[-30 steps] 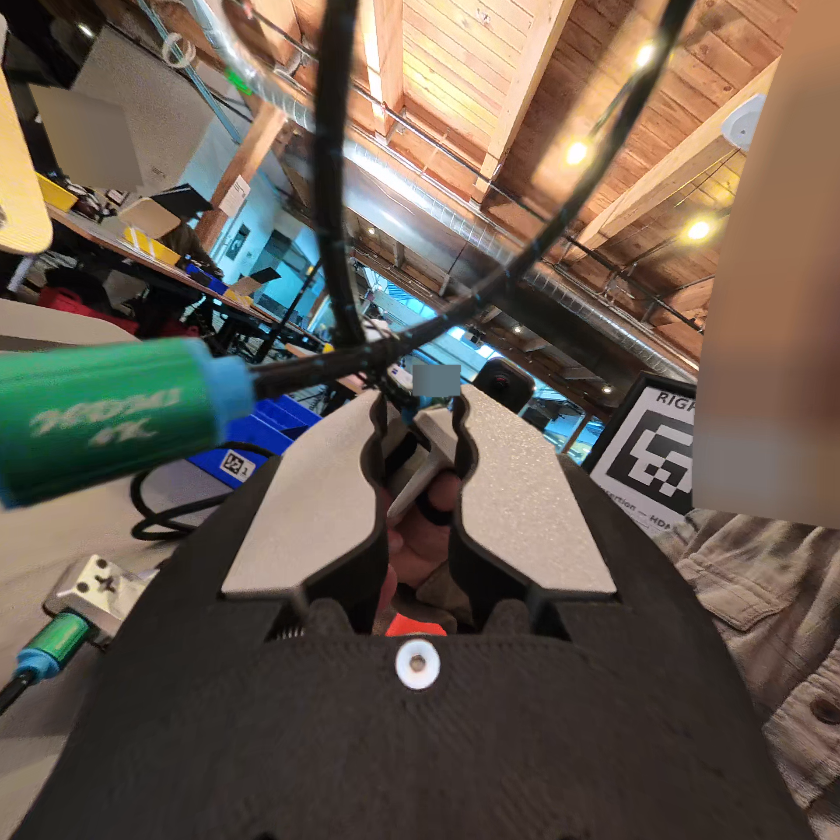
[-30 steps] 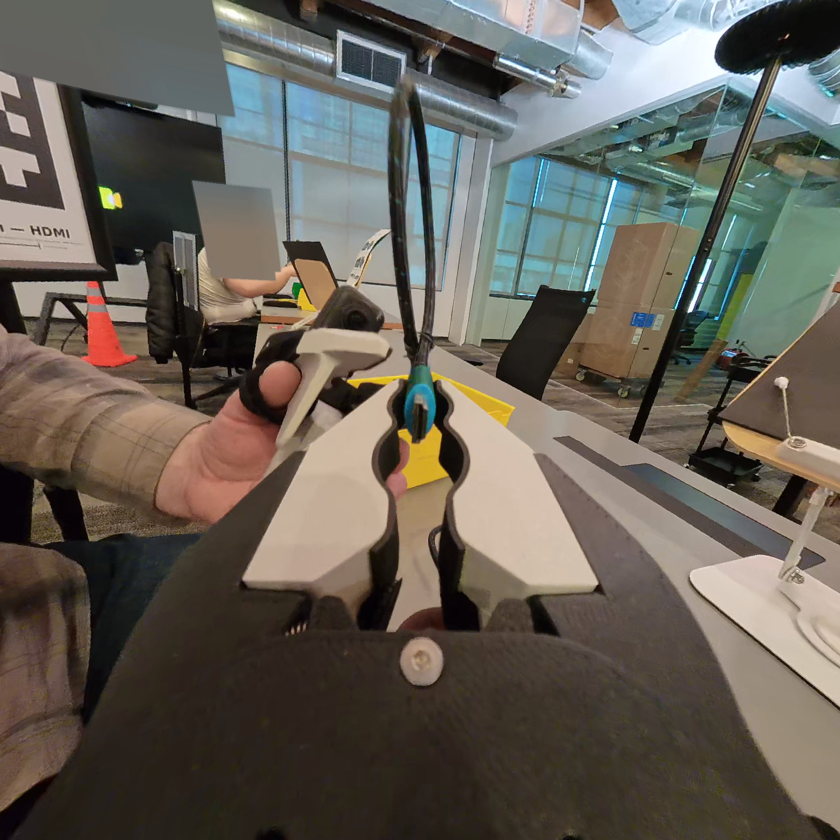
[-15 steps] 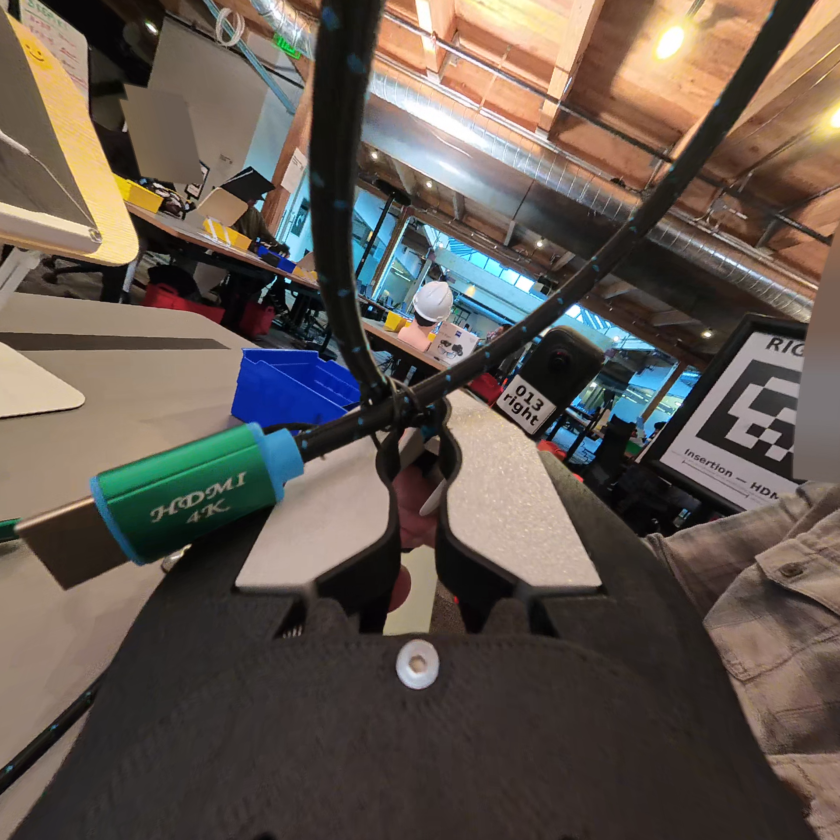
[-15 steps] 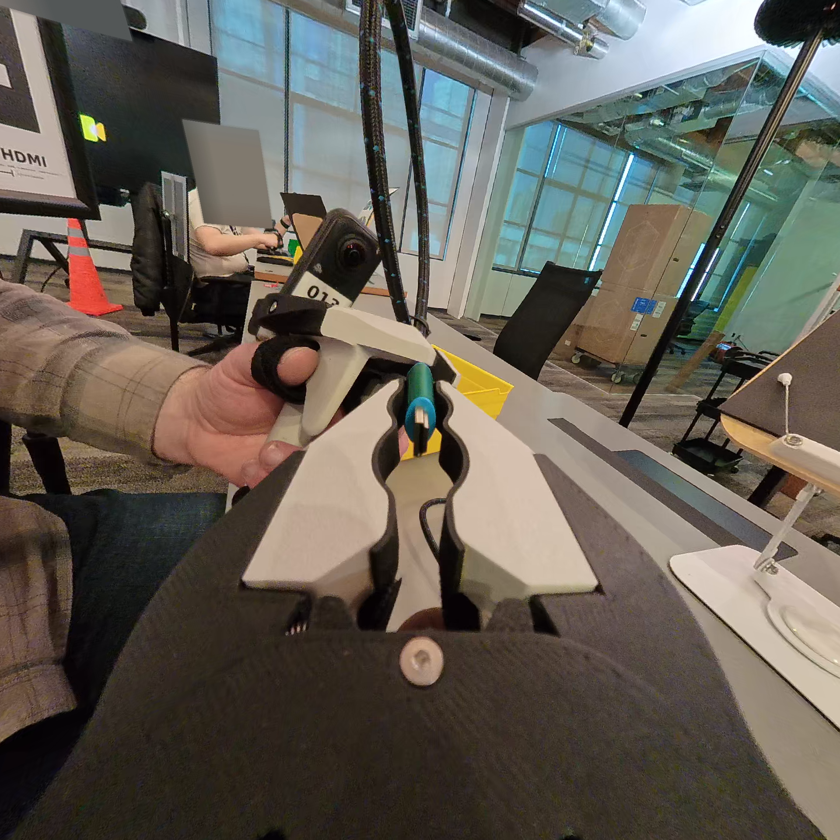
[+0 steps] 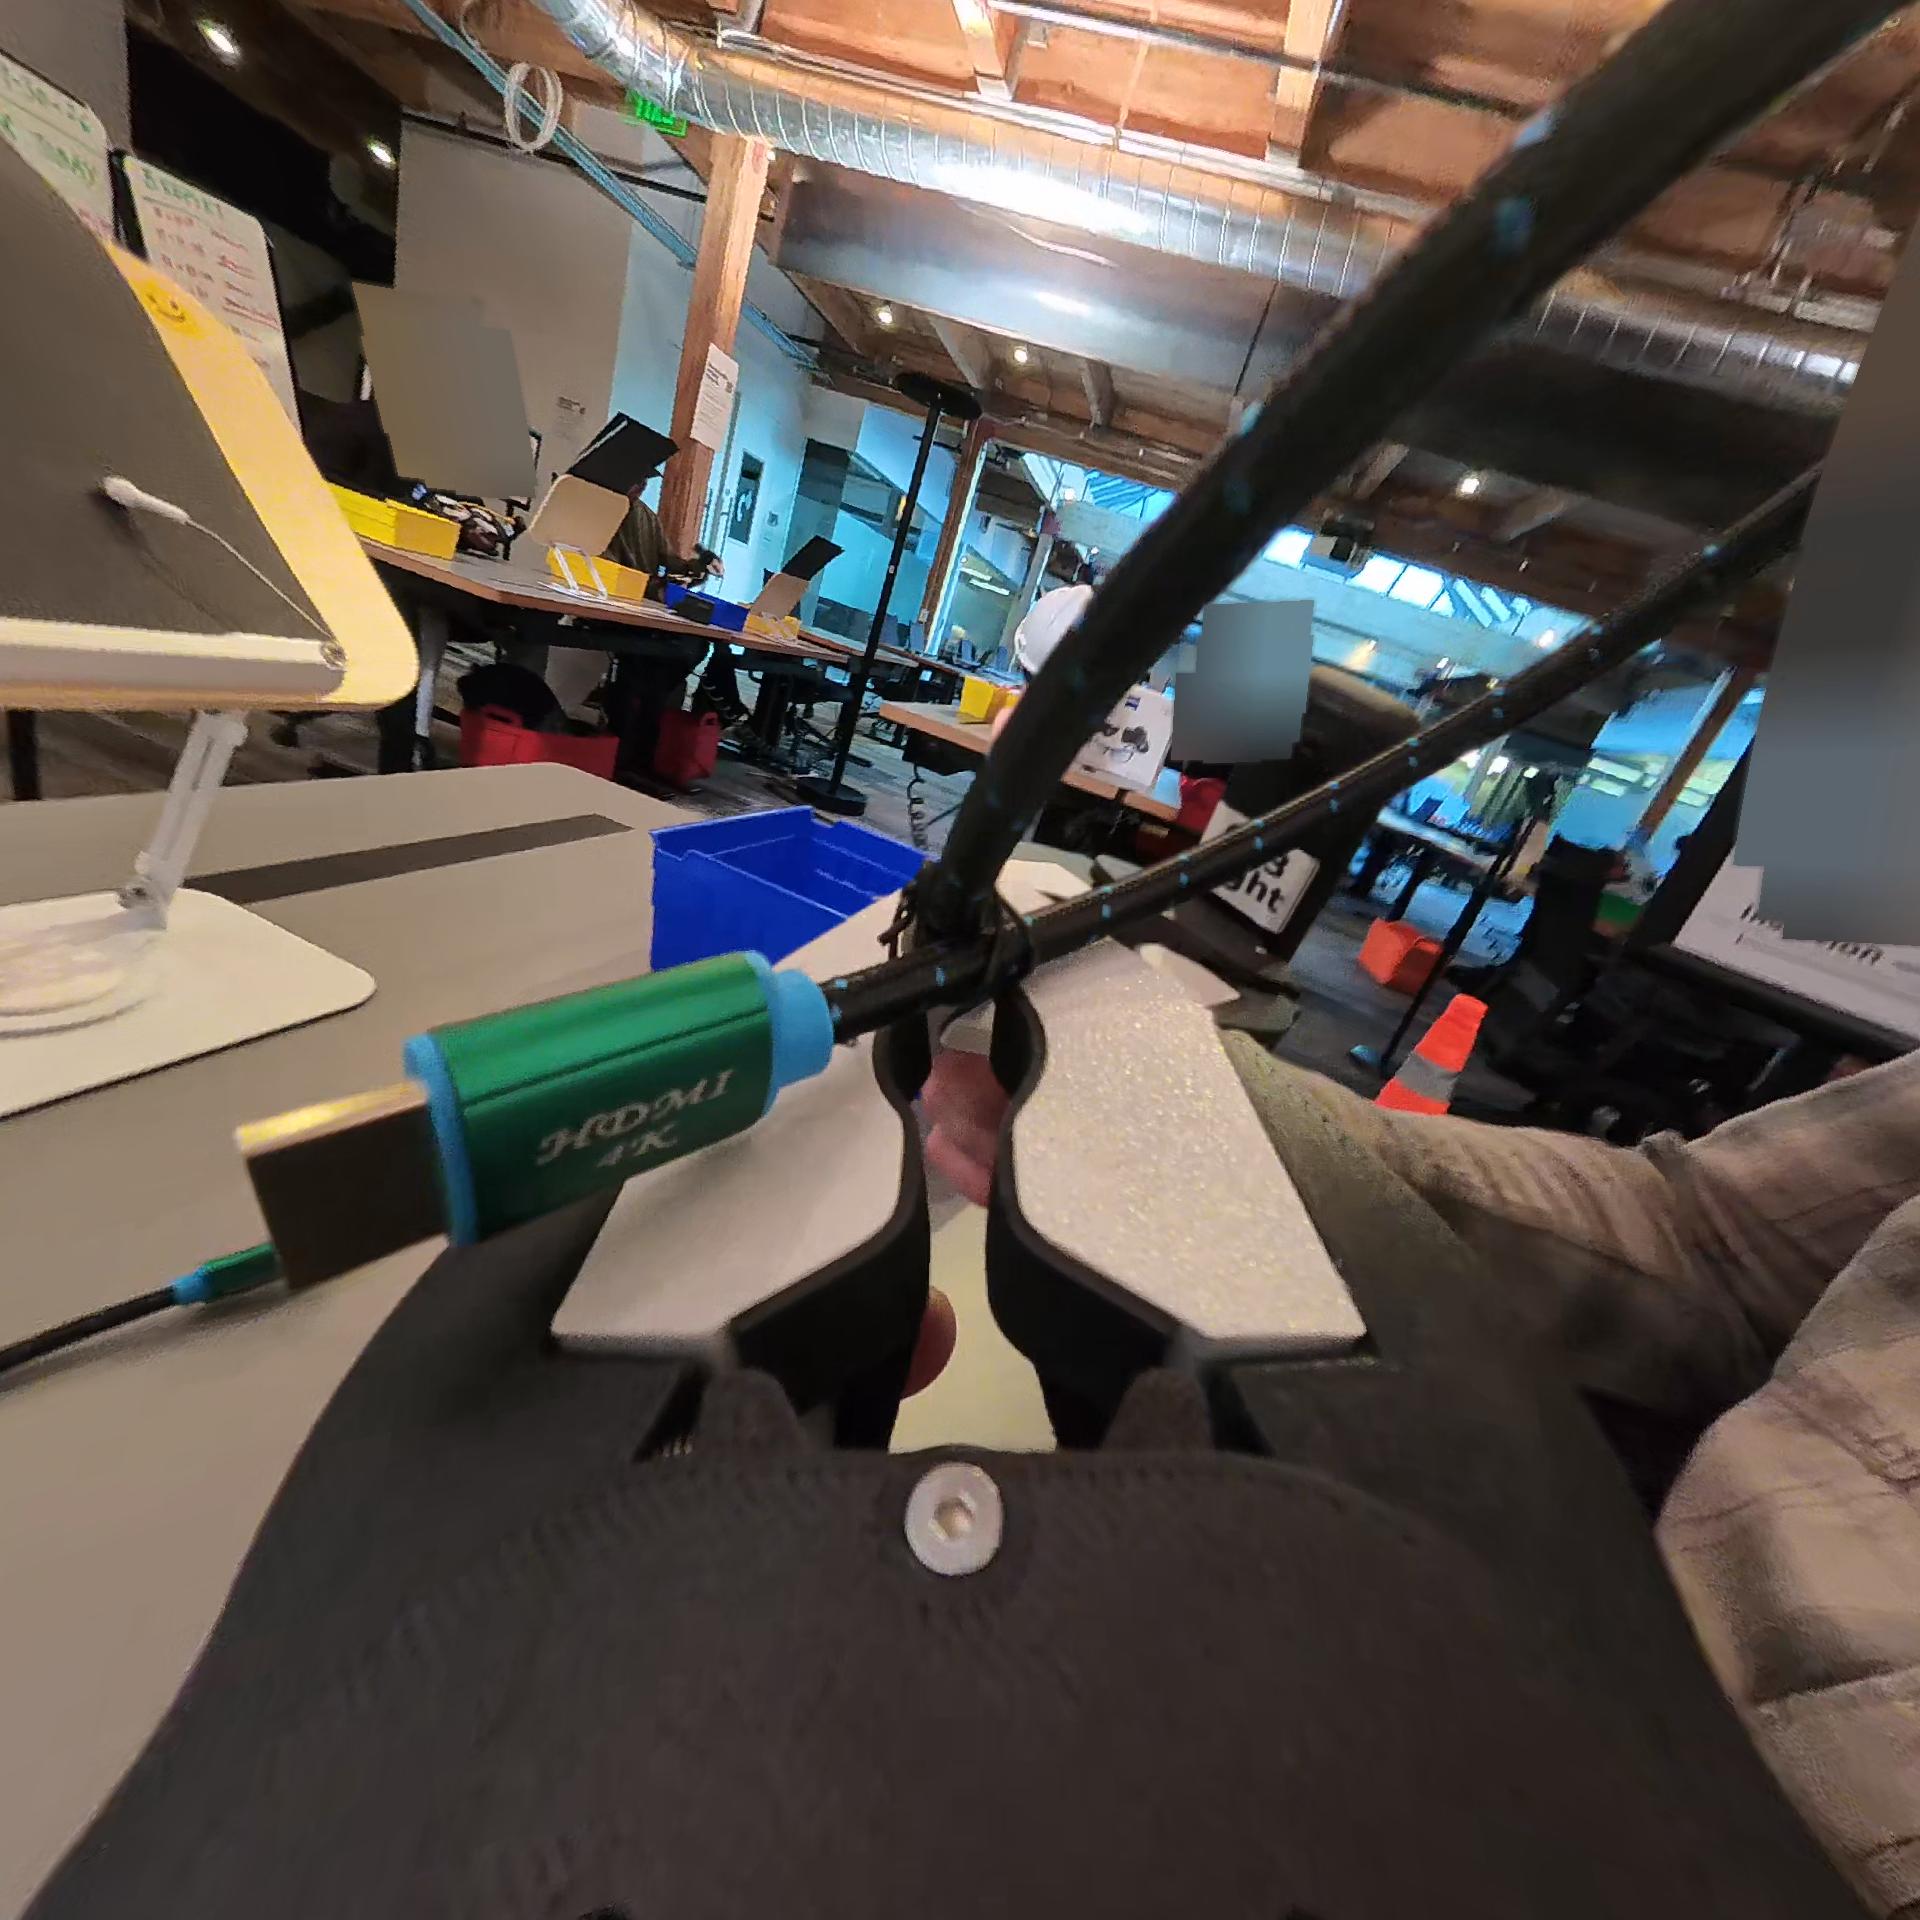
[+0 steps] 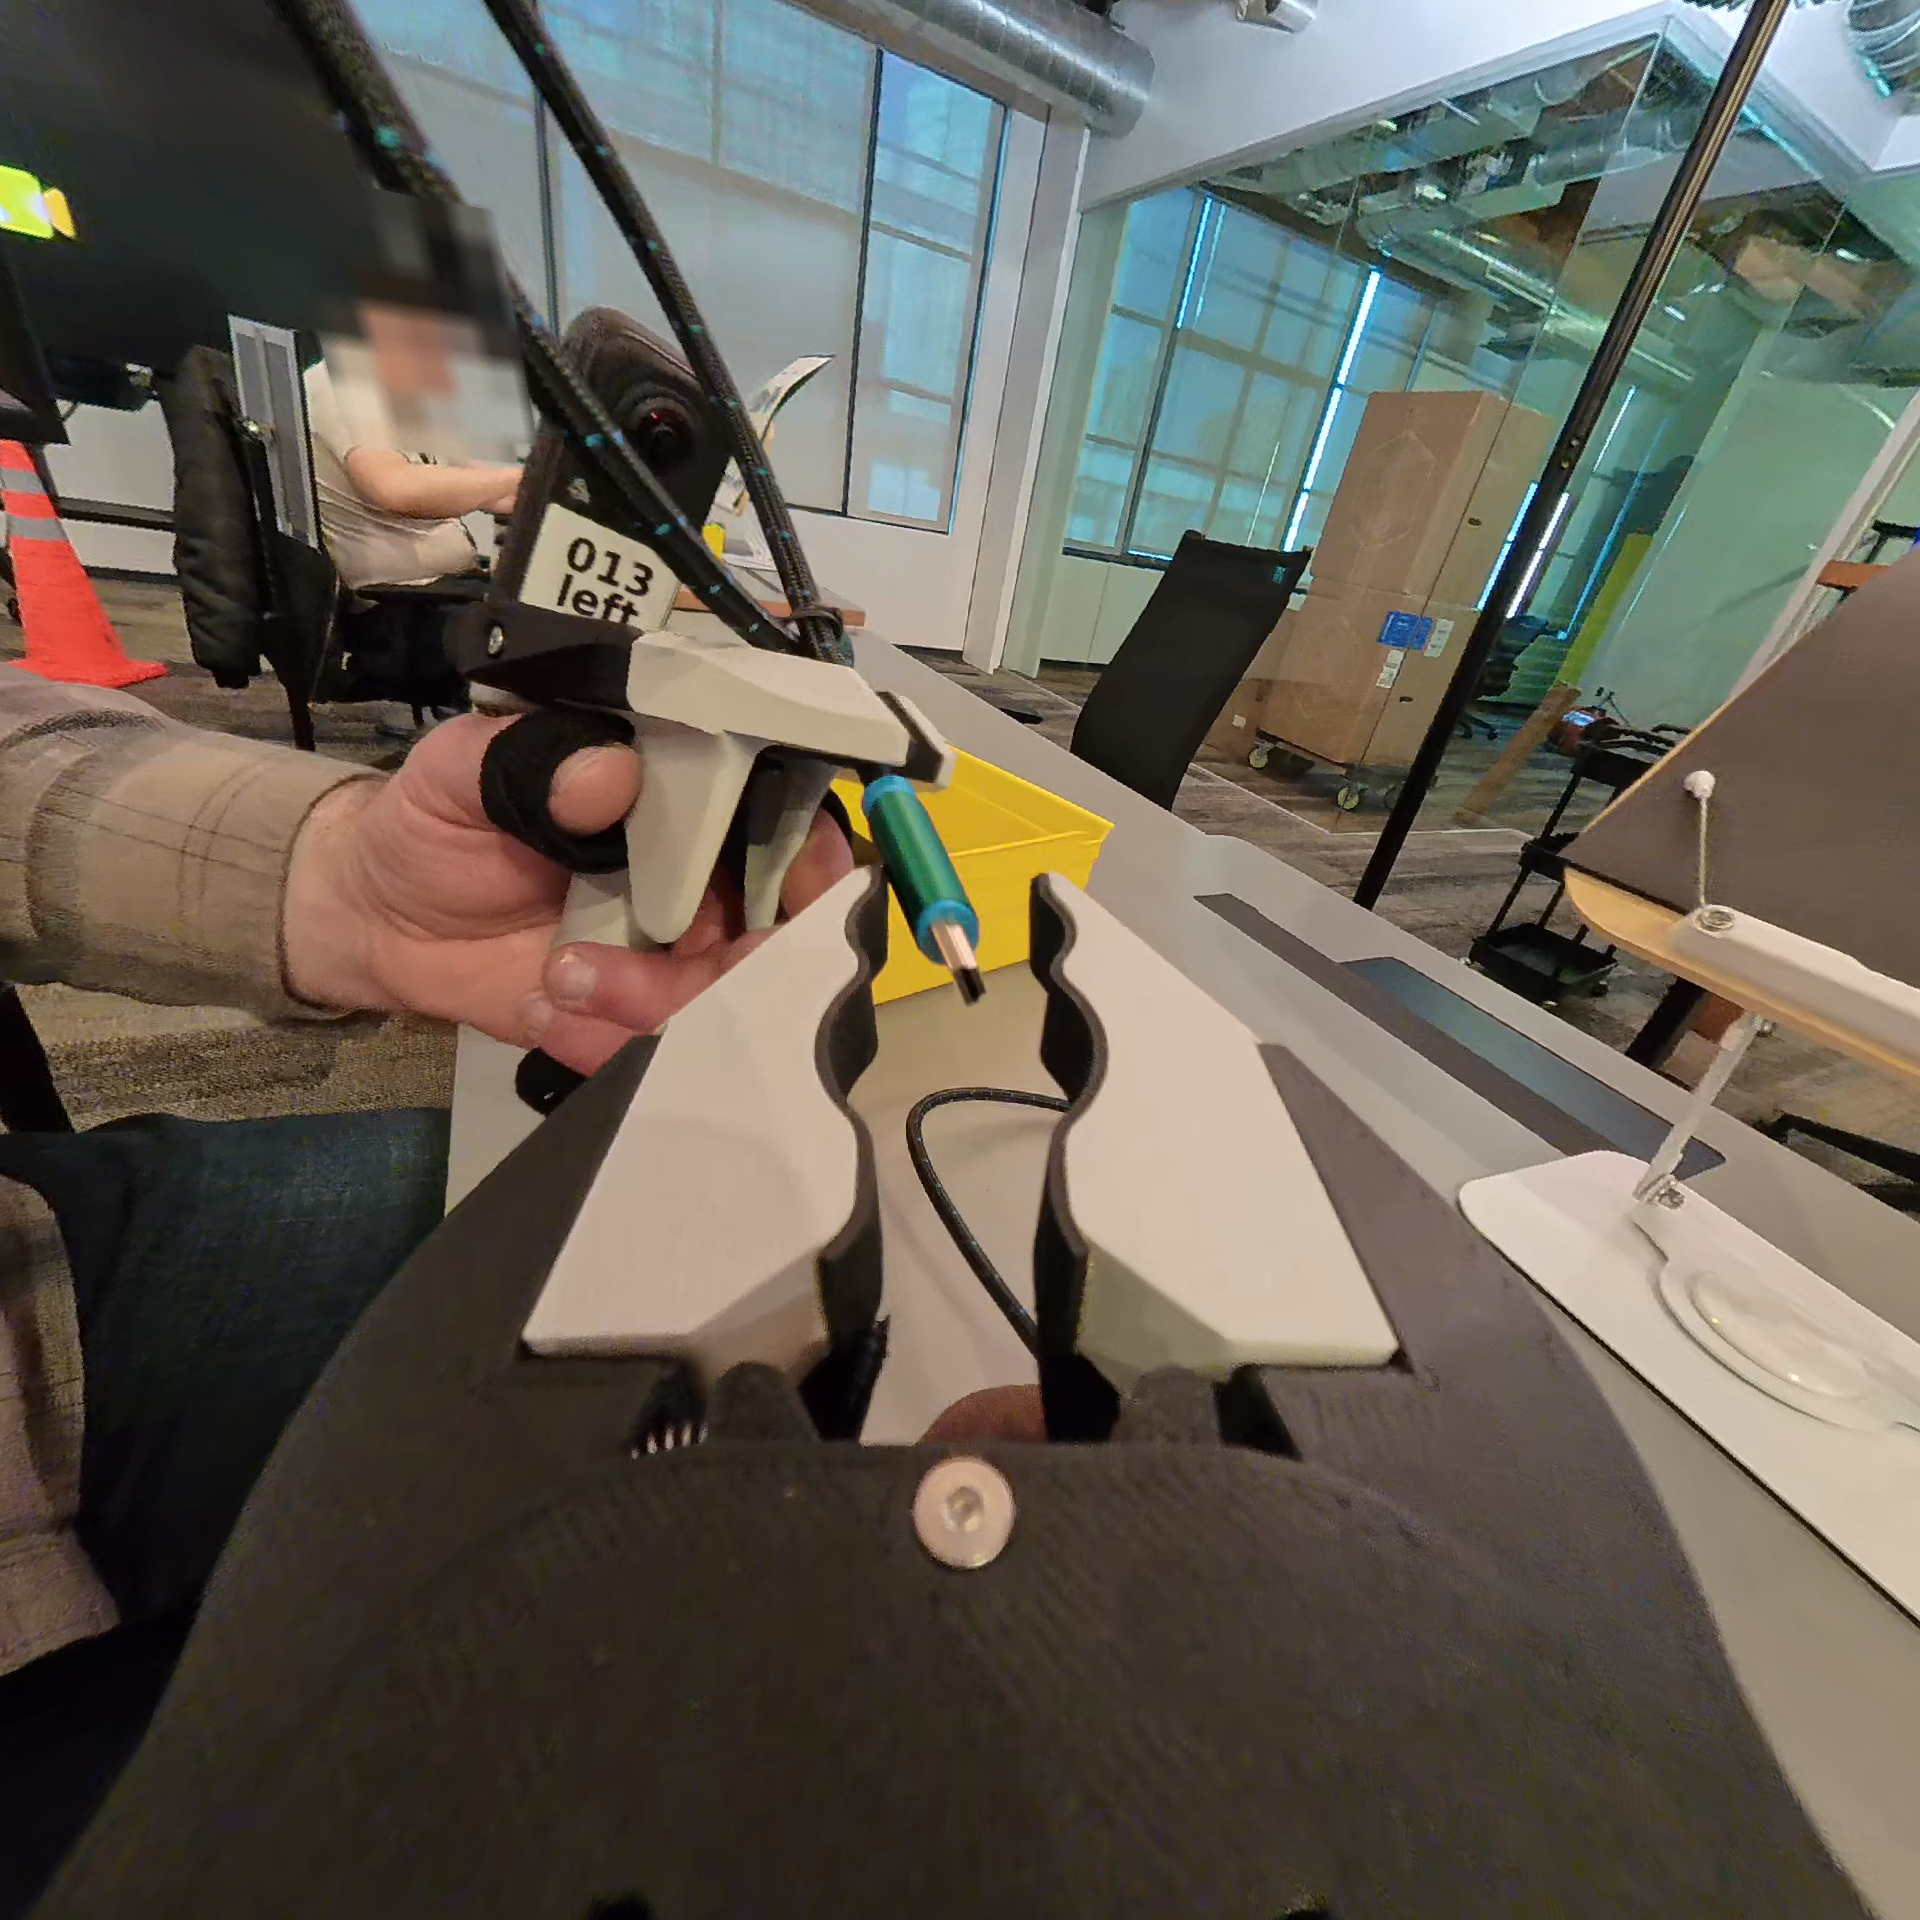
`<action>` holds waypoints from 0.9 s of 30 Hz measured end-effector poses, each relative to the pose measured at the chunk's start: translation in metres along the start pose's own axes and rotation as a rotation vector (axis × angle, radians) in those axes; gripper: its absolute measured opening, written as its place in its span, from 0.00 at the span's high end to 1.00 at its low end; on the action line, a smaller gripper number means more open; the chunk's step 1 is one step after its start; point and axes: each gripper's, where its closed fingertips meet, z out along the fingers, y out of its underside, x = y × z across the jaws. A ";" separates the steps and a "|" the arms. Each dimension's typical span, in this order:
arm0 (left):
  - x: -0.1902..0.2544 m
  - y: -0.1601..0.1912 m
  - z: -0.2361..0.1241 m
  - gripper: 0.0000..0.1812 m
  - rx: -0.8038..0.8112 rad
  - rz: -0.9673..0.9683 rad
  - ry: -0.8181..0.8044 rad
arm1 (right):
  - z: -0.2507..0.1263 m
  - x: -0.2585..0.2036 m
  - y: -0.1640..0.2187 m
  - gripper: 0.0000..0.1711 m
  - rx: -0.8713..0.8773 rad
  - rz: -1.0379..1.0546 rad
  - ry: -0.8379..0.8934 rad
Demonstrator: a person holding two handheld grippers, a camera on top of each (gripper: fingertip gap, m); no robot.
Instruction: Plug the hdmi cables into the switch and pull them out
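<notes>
My left gripper is shut on a black braided HDMI cable just behind its green plug. The plug sticks out to the left, above the grey table. In the right wrist view the left gripper is held by a hand, and the same green plug hangs tilted from it, metal end down. My right gripper is open, with the plug just above the gap between its fingertips and touching neither. A second green plug lies low on the table at the left. The switch is not visible.
A blue bin and a yellow bin stand on the table beyond the grippers. A white stand with a tilted board is on the right, and also shows in the left wrist view. A cable loop lies under the right gripper. The tips of both grippers are at nearly the same place.
My right gripper has opened and no longer pinches the green plug. My left gripper has tilted down toward the table, still holding the cable, and the plug now hangs lower.
</notes>
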 end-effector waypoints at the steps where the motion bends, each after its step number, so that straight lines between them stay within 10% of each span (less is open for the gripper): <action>1: 0.000 0.000 -0.001 0.97 -0.014 0.032 -0.004 | -0.001 0.001 0.000 0.84 0.001 0.003 -0.002; 27: 0.011 0.007 0.006 0.95 -0.123 0.369 -0.070 | 0.007 0.002 0.015 0.97 -0.159 -0.388 0.130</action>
